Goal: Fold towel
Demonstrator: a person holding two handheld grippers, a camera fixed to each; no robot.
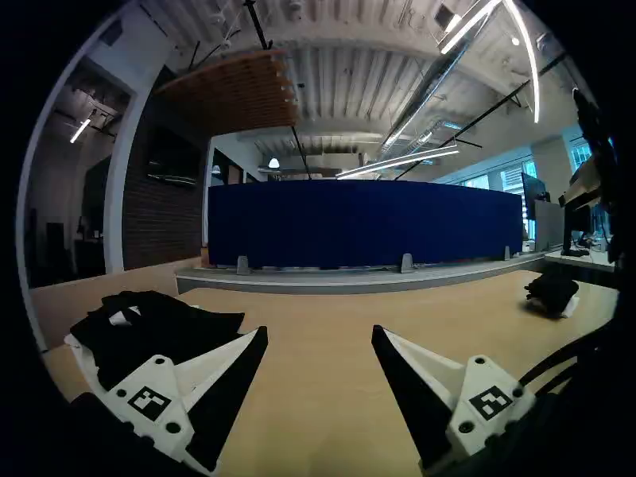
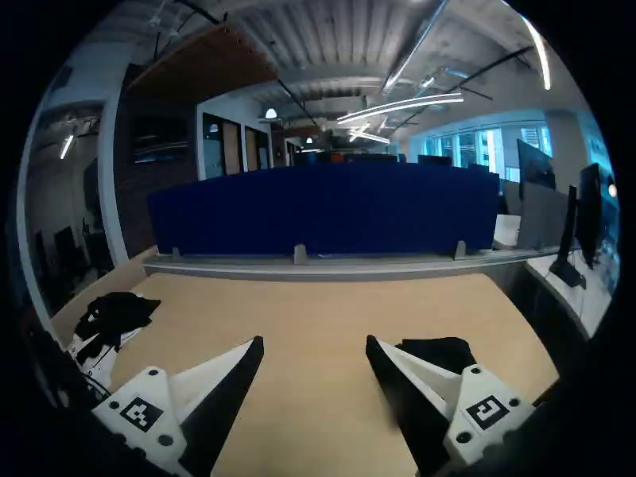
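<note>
Looking along the left gripper, we find its fingers spread wide and empty over a wooden table; a crumpled black towel lies by its left finger, a second black cloth far right. In the right gripper view, the right gripper gapes wide and empty, the second black cloth just behind its right finger

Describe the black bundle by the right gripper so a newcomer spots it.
A blue partition backs the wooden table. The black bundle lies on the table's right side, beside the right gripper. It's small and compact; the other black heap, far left, sprawls and shows white.
</note>
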